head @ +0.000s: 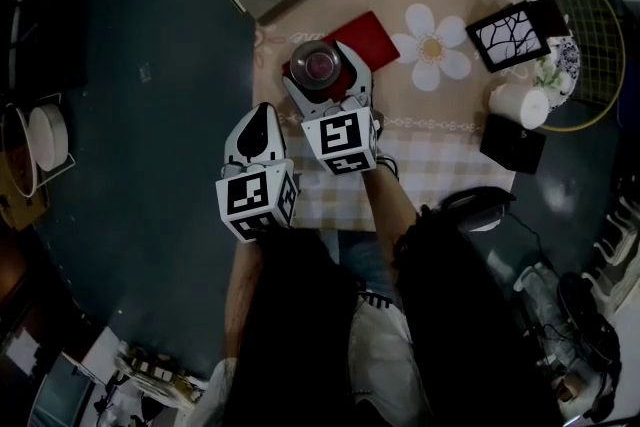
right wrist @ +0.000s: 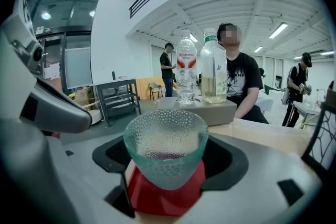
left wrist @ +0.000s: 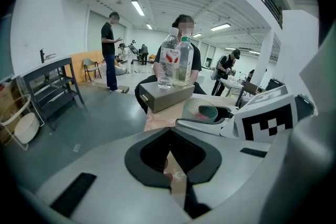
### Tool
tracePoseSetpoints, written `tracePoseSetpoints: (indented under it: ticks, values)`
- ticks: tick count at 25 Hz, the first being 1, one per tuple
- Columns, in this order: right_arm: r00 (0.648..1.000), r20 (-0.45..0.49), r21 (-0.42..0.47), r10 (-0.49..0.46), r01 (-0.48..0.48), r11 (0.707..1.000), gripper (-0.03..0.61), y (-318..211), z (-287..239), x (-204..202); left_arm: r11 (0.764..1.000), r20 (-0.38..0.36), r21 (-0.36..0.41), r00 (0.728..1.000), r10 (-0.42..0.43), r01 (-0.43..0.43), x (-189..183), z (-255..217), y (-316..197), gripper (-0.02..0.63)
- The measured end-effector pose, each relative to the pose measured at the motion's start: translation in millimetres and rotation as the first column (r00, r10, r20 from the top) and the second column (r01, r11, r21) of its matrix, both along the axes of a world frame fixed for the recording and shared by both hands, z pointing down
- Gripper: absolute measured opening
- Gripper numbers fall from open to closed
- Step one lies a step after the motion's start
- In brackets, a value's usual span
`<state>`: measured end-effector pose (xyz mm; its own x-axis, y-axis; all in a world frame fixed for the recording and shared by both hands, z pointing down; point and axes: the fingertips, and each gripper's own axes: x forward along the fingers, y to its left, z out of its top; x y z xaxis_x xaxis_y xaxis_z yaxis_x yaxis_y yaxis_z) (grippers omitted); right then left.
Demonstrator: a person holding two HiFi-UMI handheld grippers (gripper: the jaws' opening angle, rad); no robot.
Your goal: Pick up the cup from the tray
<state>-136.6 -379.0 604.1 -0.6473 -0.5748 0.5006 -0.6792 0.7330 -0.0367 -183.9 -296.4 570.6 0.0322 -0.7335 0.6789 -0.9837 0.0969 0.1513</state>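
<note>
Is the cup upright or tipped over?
Upright: the cup stands rim-up, its base on the red tray.

cup (right wrist: pixel 165 152): dimpled teal glass; upright; standing on tray (right wrist: pixel 157 199) | tray: red; flat

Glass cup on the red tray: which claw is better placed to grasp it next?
Right. The right claw straddles the textured glass cup on the red tray, with its jaws open on either side. The left claw is shut and empty, and sits beside it, short of the cup.
</note>
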Motion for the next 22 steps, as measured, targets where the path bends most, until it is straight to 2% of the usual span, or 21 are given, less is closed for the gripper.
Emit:
tracePoseSetpoints:
  ticks: [7,22]
  values:
    - [0.999,0.027,0.022,0.021,-0.022,1.000,0.394,5.4,-29.5,13.5,0.999,0.008,0.030,1.000,0.028,-0.029,8.9,-15.5,0.2,0.006]
    - [0.998,-0.010,0.061,0.059,-0.058,0.996,0.394,59.3,-85.7,51.7,0.988,0.016,0.114,0.995,0.102,-0.103,29.5,-67.6,25.5,0.006]
